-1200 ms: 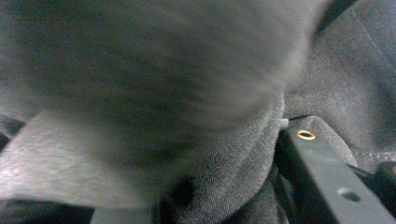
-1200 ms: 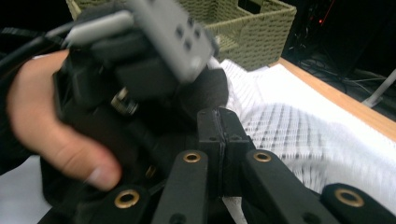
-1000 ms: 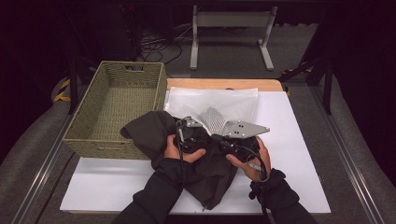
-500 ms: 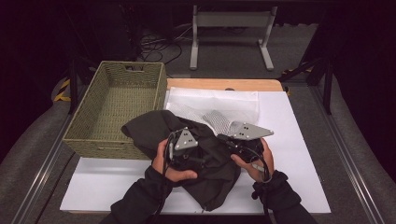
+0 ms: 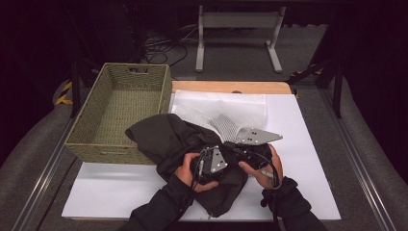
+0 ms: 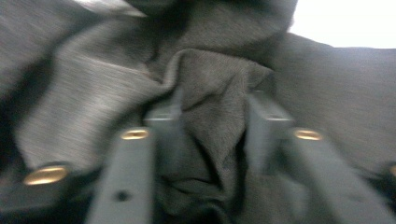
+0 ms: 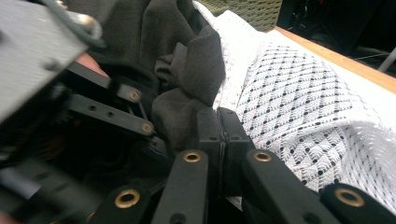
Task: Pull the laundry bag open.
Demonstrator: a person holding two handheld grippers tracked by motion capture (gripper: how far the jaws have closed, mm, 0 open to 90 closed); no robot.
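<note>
A dark grey garment (image 5: 163, 139) lies crumpled on the white sheet (image 5: 298, 159) in front of the person. My left gripper (image 5: 210, 166) sits low on the garment's near part. Its jaws (image 6: 215, 116) have just been closing, and a raised fold of the dark cloth (image 6: 215, 93) is pinched between them. My right gripper (image 5: 243, 147) is close beside it on the right. Its jaws (image 7: 218, 114) are shut together, with an edge of the dark garment (image 7: 187, 70) caught at their tips. A white patterned cloth (image 7: 299, 93) lies under and behind the garment.
A woven green basket (image 5: 98, 144) stands open at the left, touching the garment's left side. The white patterned cloth (image 5: 226, 108) spreads toward the table's wooden far edge (image 5: 231, 86). A metal stand (image 5: 238, 29) is on the floor beyond.
My left gripper has moved right and toward the near edge, from the garment's middle to its near part. The right gripper has stayed where it was.
</note>
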